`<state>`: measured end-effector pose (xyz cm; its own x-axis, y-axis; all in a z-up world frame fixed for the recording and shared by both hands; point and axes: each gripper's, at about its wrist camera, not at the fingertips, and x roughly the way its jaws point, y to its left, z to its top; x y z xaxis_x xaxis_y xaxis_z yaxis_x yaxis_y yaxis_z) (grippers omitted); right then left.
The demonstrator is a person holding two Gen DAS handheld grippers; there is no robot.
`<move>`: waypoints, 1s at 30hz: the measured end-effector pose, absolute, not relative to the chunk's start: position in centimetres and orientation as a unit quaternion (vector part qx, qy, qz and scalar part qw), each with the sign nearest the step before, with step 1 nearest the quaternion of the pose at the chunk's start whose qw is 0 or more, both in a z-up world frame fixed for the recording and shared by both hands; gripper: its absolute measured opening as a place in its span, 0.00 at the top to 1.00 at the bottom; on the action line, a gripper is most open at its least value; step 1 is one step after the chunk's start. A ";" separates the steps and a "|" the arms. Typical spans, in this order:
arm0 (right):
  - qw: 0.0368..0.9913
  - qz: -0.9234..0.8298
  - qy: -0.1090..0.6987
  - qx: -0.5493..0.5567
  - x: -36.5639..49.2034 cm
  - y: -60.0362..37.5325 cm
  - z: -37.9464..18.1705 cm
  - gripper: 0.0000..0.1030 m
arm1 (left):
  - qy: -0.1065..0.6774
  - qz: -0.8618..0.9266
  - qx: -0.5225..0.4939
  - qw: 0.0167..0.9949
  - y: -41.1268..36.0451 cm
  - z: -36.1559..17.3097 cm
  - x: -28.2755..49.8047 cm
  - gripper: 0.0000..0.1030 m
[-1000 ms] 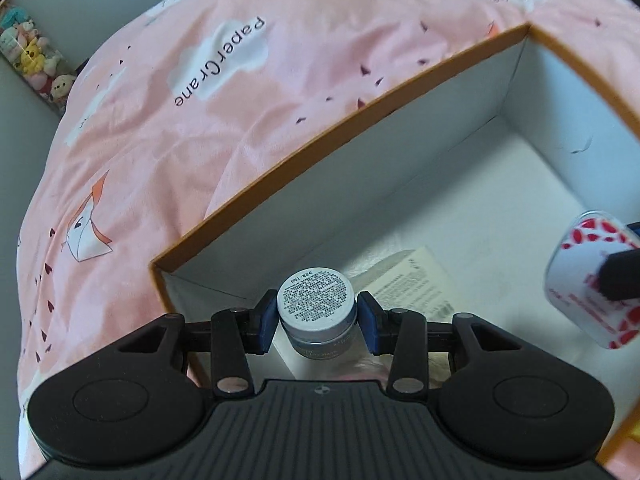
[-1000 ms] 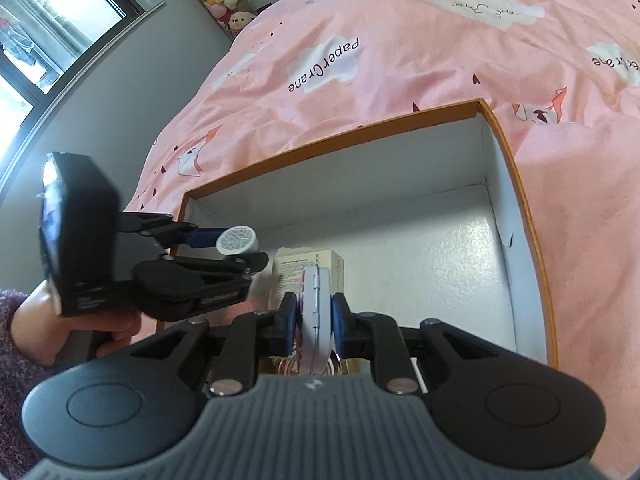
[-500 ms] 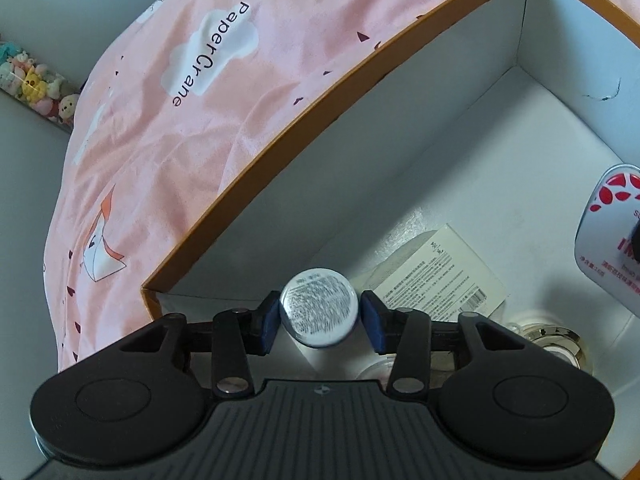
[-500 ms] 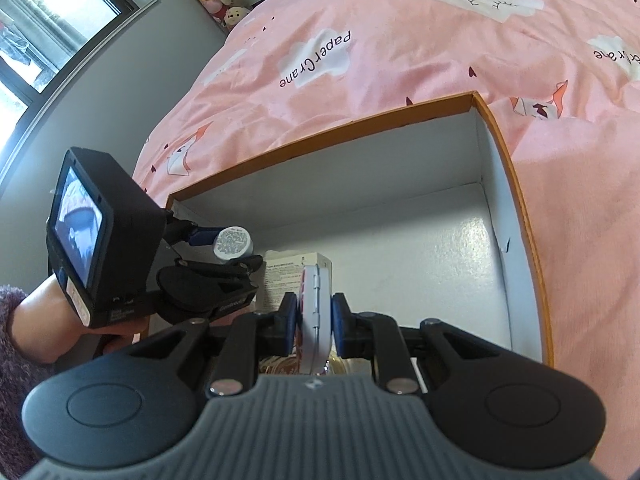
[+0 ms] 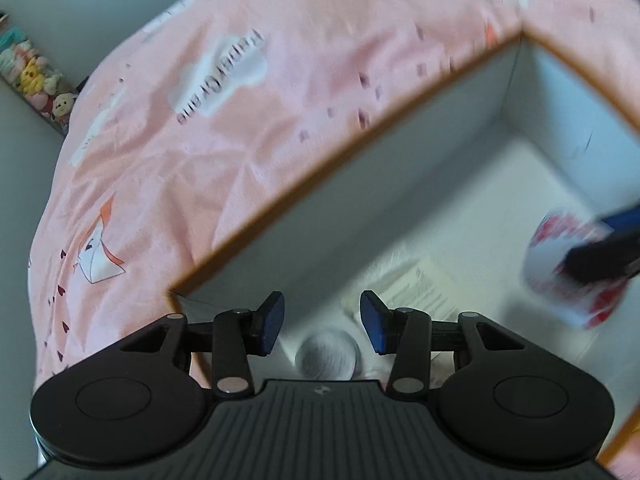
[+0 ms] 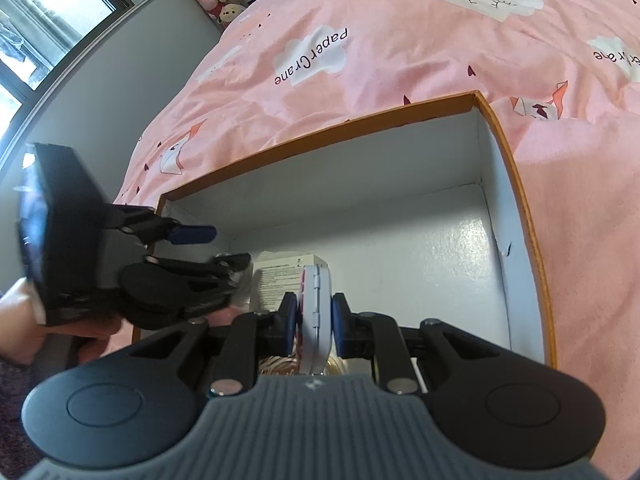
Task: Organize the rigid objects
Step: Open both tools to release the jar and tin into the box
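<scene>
small round jar point(image 5: 328, 354) lies in box point(image 6: 496, 216), below and free of left tool point(image 5: 322, 322), jaws apart; jar label blurred | right tool point(image 6: 316, 326) clamps flat red-and-white tin point(image 6: 317, 312) edge-on over box | white carton point(image 6: 280, 280) with fine print, unreadable, inside | bedspread point(image 6: 400, 40) reads "PaperCrane"

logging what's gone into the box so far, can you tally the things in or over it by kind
small round jars: 1, lying on the box floor below the open left gripper
flat printed cartons: 1
red and white tins: 1, held over the box by the right gripper
total: 3, plus something shiny under the tin that I cannot identify
</scene>
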<state>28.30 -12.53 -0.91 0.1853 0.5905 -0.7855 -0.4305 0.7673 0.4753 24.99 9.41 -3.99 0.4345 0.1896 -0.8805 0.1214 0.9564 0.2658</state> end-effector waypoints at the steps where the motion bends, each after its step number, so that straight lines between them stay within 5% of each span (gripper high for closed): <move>1: 0.766 0.333 0.546 0.073 28.4 -12.4 -1.0 0.84 | 0.522 0.020 0.130 0.843 9.8 -3.2 24.7 0.49; 13: 0.773 0.358 0.519 0.072 30.0 -7.7 -0.9 0.84 | 0.473 0.088 0.003 0.877 14.7 0.9 21.7 0.49; 26: 0.751 0.476 0.394 -0.232 29.4 0.0 -2.0 0.84 | 0.505 0.069 -0.045 0.859 16.5 -1.3 20.4 0.78; 30: 0.722 0.510 0.339 -0.322 28.2 1.5 -2.8 0.84 | 0.505 0.071 -0.047 0.859 16.6 -1.3 20.5 0.80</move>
